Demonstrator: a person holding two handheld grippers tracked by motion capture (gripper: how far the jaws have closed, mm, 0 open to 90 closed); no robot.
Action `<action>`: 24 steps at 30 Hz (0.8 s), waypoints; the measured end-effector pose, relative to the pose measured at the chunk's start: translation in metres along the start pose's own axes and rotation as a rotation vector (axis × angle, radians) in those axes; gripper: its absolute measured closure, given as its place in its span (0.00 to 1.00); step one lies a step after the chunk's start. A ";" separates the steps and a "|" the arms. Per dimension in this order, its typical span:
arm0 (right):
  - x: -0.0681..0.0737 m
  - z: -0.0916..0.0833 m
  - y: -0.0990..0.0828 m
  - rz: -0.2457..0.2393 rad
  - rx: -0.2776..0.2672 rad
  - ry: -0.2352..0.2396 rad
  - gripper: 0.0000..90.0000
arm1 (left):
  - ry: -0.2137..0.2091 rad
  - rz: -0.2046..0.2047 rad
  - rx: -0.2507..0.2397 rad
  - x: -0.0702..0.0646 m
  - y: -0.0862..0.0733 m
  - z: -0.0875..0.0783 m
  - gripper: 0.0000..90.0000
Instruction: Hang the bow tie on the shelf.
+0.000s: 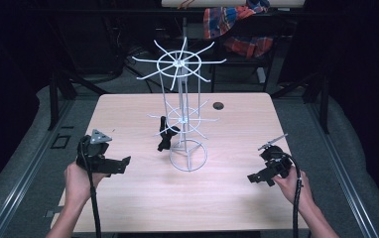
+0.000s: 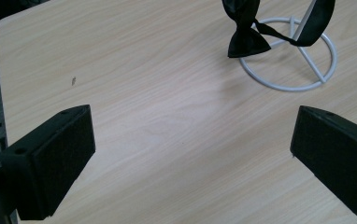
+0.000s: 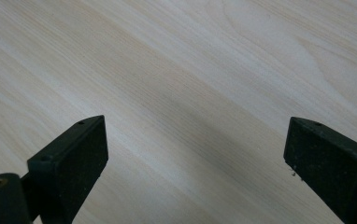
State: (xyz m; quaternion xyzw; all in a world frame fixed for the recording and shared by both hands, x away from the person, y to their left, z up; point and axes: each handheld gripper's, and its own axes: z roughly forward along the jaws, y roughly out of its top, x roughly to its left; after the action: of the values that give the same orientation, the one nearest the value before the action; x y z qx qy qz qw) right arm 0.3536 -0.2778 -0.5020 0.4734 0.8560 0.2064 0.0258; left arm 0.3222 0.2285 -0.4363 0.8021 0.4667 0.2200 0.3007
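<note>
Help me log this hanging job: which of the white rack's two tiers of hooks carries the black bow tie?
The lower tier: the black bow tie hangs from a hook on its left side, near the rack's ring base. The upper tier has bare hooks.

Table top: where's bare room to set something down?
Bare wood spans the near edge of the table between the left tongs and right tongs, plus both far corners. Crowded at centre: the wire rack with the black bow tie hanging beside it.
</note>
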 end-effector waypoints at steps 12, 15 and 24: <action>0.000 -0.001 0.000 -0.014 0.005 -0.020 0.06 | 0.021 -0.015 0.049 -0.002 -0.022 0.001 0.00; 0.000 -0.002 0.000 -0.011 0.002 -0.020 0.06 | 0.020 -0.019 0.062 -0.004 -0.029 0.003 0.00; 0.001 -0.001 0.000 -0.011 0.008 -0.021 0.06 | -0.015 -0.080 0.124 -0.001 -0.059 0.021 0.00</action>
State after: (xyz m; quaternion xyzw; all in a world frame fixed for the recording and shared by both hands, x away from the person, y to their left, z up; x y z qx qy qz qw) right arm 0.3530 -0.2772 -0.5006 0.4709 0.8590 0.1980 0.0340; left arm 0.2988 0.2443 -0.4918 0.8017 0.5086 0.1723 0.2625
